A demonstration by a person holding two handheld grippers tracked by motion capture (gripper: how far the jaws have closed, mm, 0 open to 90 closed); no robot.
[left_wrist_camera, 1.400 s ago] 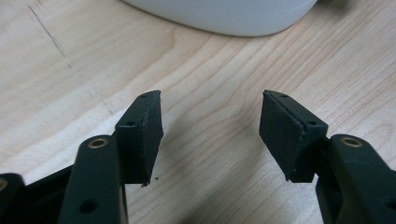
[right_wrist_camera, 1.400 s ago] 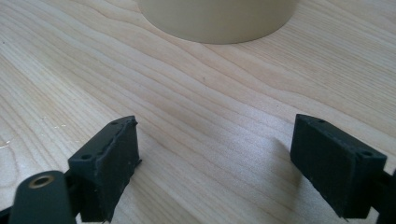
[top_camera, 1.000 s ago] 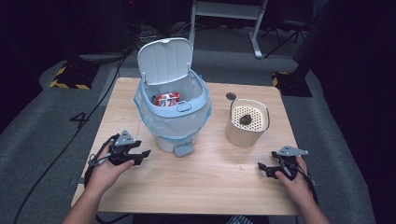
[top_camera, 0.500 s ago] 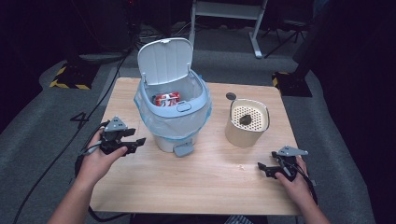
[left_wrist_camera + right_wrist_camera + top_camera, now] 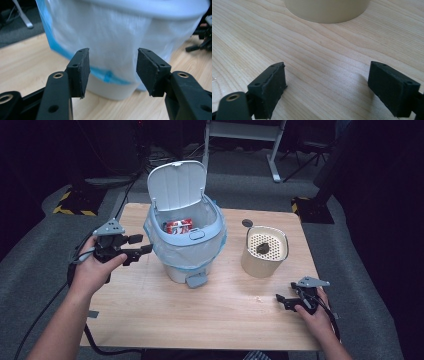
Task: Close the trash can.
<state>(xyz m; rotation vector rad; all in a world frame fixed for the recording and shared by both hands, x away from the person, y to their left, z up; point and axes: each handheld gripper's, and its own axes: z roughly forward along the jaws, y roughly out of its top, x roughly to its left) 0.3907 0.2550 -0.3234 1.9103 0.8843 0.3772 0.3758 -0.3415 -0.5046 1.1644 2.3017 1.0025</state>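
Observation:
A light blue pedal bin (image 5: 187,245) stands mid-table with its lid up and a clear bag with blue trim (image 5: 107,42) folded over its rim. A red can (image 5: 178,226) lies inside. My left gripper (image 5: 140,250) is lifted off the table just left of the bin, open, its jaws pointing at the bagged side (image 5: 111,62) with nothing between them. To the right stands a beige cylindrical container (image 5: 264,251) with a perforated insert holding a dark lump (image 5: 262,248). My right gripper (image 5: 281,299) rests open on the table at the front right, facing the beige container's base (image 5: 327,11).
The wooden table (image 5: 200,310) has bare room across its front. A small dark round disc (image 5: 247,223) lies behind the beige container. The bin's foot pedal (image 5: 196,280) juts toward the front. Dark floor and a metal stand surround the table.
My left gripper has risen from the table and moved up and toward the bin's left side. The right gripper has stayed where it was.

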